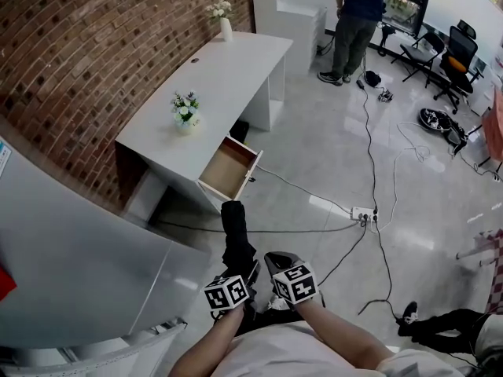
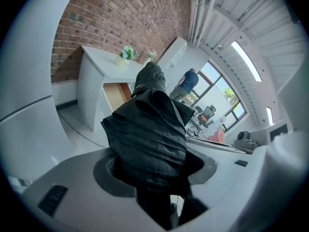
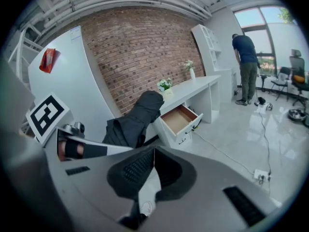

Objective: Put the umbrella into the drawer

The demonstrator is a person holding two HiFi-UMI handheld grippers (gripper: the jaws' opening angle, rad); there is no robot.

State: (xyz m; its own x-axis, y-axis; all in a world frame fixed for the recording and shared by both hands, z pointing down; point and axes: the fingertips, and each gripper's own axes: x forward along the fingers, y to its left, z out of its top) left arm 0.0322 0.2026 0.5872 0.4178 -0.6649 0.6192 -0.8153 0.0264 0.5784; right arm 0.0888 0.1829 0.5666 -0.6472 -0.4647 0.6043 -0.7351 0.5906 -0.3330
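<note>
- A folded black fabric umbrella is clamped by the left gripper. In the left gripper view its jaws are closed against the bundle's lower end, and the folds bulge out above the pads.
- The umbrella is held in the air in front of the person, over the glossy tiled floor. Its free end is pointed towards the desk.
- The right gripper is held just beside the left one, with the umbrella on its left. Its jaws are pressed together at the tips and nothing is gripped between them.
- The wood-lined drawer with a white front is pulled out from the near end of the long white desk. It is open, and no contents are seen in it.
- The umbrella is well apart from the drawer.
- A small pot of white flowers is seen on the desk top above the drawer, and a white vase with flowers at the far end.
- The desk is set against a red brick wall.
- A white power strip with cables is lying on the floor to the right.
- A standing person is seen at the back.
</note>
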